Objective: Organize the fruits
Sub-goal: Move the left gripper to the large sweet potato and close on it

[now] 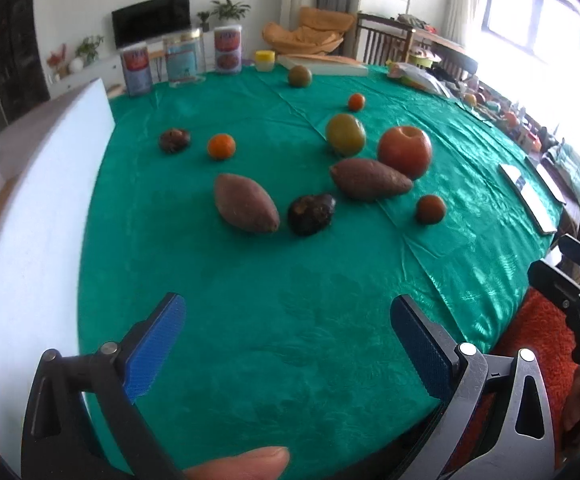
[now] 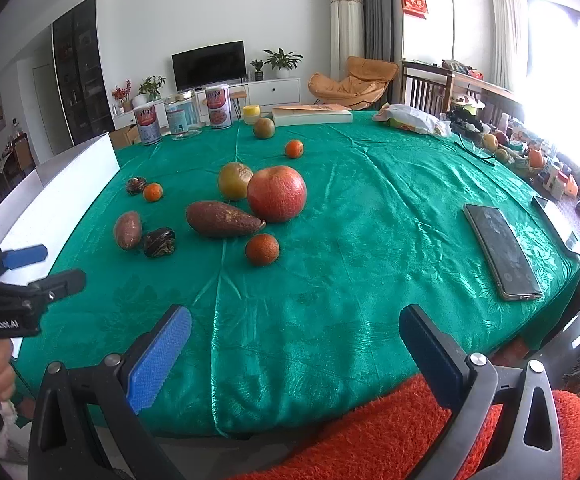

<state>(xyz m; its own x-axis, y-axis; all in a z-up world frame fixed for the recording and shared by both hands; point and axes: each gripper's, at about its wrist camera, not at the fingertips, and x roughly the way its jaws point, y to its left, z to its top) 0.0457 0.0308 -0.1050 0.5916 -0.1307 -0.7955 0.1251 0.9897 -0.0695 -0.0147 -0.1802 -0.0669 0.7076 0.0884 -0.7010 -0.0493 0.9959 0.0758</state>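
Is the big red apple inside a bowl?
No, the big red apple sits straight on the green tablecloth, beside a sweet potato, with no bowl around it.

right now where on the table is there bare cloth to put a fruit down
Bare: the near strip between both grippers and the small orange; also between the apple and the phone. Crowded: around the sweet potato.

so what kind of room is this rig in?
Most likely a home living and dining room. A TV sits on a low white cabinet with potted plants, and the fruit lies on a table with a green cloth.
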